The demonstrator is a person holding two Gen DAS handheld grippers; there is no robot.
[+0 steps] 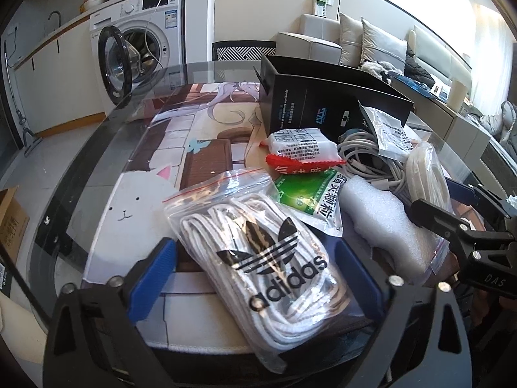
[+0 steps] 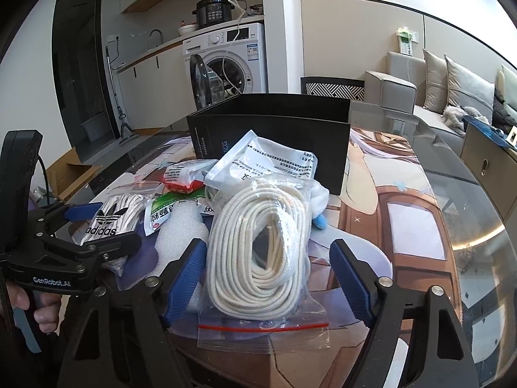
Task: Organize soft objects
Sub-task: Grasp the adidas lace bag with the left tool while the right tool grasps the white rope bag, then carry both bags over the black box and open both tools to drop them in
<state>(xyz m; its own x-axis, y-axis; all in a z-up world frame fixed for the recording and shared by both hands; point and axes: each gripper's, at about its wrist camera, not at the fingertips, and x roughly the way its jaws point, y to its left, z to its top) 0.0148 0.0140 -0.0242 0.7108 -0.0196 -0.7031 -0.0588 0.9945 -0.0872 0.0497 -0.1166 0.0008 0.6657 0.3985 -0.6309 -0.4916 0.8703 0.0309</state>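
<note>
My left gripper (image 1: 255, 260) is open, its blue pads either side of a clear zip bag of white laces marked adidas (image 1: 258, 255) lying on the printed mat. My right gripper (image 2: 268, 268) is open around a clear zip bag of coiled white rope (image 2: 261, 245). Between them lie a white foam piece (image 1: 384, 216), a green packet (image 1: 310, 197), a red and white packet (image 1: 300, 152) and a tangle of grey cables (image 1: 365, 155). A black open box (image 2: 274, 135) stands behind the pile. The left gripper also shows in the right wrist view (image 2: 97, 226).
The round glass table (image 2: 468, 226) carries a printed mat (image 1: 181, 148). A white printed pouch (image 2: 268, 161) leans on the box. A washing machine (image 1: 145, 35) with its door open stands beyond the table, a sofa (image 2: 436, 90) to the right, a cardboard box (image 1: 9, 220) on the floor.
</note>
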